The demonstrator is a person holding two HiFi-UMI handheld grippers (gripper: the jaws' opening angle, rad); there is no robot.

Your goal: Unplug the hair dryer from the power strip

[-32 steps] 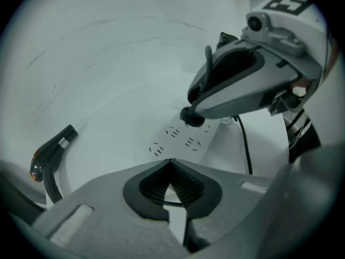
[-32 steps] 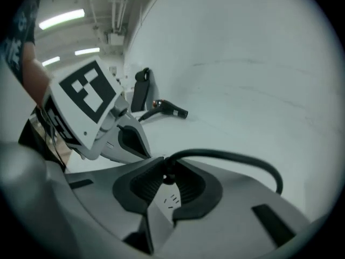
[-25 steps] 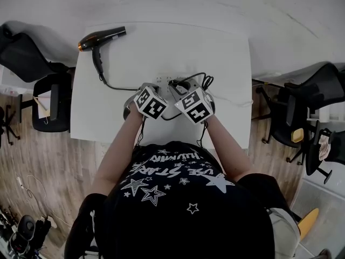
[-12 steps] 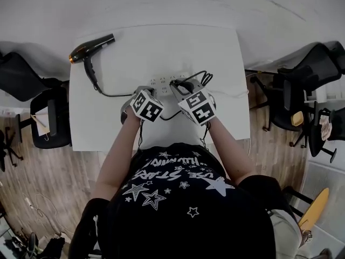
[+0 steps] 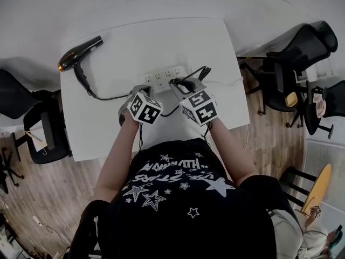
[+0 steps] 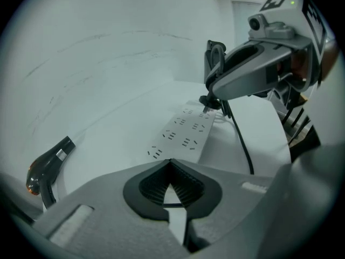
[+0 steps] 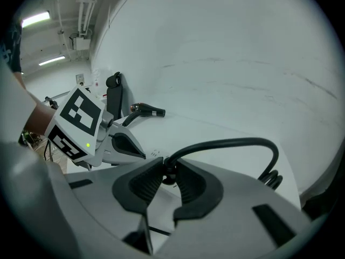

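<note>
The hair dryer (image 5: 81, 52) lies on its side at the far left corner of the tabletop (image 5: 215, 47), well apart from the power strip (image 5: 164, 79). Its black cord (image 7: 232, 142) runs across to the plug (image 6: 207, 100) at the strip's right end. The step in hand is, I judge, the pull itself. The right tongs (image 7: 168, 166) pinch the plug's neck between their ribbed pads, partly spread around it, and have just been easing wider with the plug between them. Whether the pins are wholly out of the socket I cannot tell. The left tongs (image 6: 171, 162) are pressed together and hold nothing. Their tips sit at the strip's left end, seemingly to steady it, though contact is unclear. The next move calls for a firm pinch and a straight lift away from the strip, then setting the plug down beside it.
</note>
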